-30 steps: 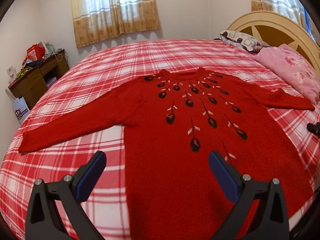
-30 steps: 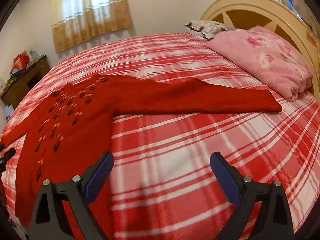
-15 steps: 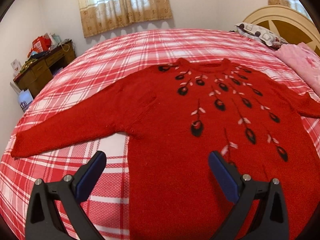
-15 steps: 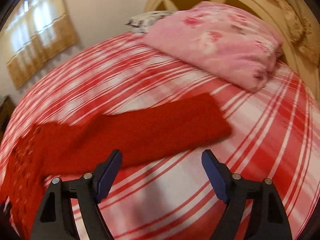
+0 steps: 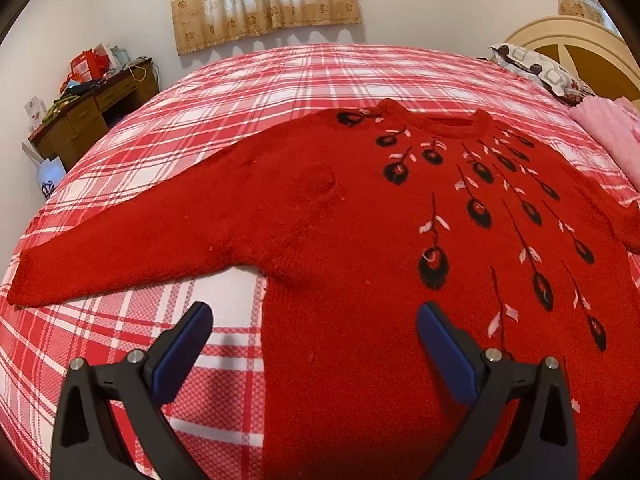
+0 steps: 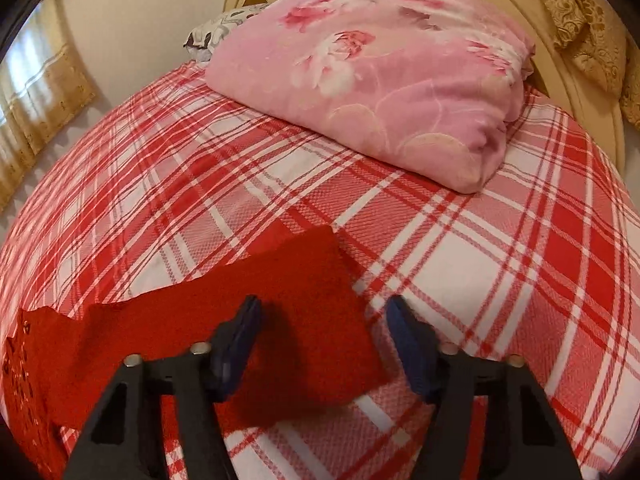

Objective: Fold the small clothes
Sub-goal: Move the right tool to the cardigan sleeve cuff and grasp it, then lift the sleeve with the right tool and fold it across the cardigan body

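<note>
Plaid bed (image 6: pixel 460 264) is carrying a red sweater (image 5: pixel 360 240) lying flat; right tool (image 6: pixel 324 320), jaws narrowing yet apart, is hovering over its sleeve cuff (image 6: pixel 320 300), seemingly untouched; left tool (image 5: pixel 312 332) is gaping above the hem

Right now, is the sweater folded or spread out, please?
Spread flat: the sweater lies face up on the bed, both sleeves stretched outward.

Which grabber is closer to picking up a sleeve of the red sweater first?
Probably the right gripper: its jaws, just closing, straddle the cuff's edge of the red sweater, not yet pinching. The left gripper is wide open over the body's side edge, its sleeve far off.
</note>
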Available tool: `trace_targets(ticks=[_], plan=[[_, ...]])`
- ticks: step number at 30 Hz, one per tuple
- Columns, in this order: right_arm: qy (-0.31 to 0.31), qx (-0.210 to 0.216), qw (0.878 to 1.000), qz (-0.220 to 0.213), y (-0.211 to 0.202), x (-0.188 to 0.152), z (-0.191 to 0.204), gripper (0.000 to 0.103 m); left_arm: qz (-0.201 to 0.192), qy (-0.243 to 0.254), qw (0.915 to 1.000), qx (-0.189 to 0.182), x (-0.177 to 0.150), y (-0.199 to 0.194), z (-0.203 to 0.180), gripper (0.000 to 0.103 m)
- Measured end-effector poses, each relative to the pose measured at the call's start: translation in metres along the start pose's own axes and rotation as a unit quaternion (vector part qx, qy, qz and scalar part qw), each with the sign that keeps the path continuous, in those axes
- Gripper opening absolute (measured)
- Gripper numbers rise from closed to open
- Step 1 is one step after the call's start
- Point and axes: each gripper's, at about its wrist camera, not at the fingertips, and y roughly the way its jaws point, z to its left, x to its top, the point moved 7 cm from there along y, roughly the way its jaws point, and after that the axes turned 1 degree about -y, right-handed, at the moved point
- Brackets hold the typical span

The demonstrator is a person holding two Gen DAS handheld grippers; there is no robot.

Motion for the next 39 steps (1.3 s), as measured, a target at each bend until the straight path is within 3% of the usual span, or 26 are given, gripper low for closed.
trace_targets(ticks=[3,5,15,22,39], plan=[[-0.009,0.016,1.000,0.009,0.001,-0.004,0.008,0.012,0.002,-0.005,1.0000,-0.004,-0.002,0.000,0.003,0.103],[-0.018,0.014,1.000,0.005,-0.001,-0.005,0.011,0.009,0.002,-0.006,1.0000,-0.006,-0.002,0.000,0.003,0.103],[-0.052,0.037,0.997,-0.041,-0.048,0.004,0.047,0.008,-0.009,-0.017,0.9998,-0.006,0.001,-0.010,0.019,0.103],[-0.102,0.066,0.989,-0.088,-0.096,0.015,0.104,0.008,-0.016,-0.032,0.9994,-0.002,0.002,-0.017,0.037,0.103],[-0.192,0.144,0.962,-0.133,-0.182,0.011,0.243,0.008,-0.025,-0.057,0.9980,0.004,-0.002,-0.020,0.078,0.103]])
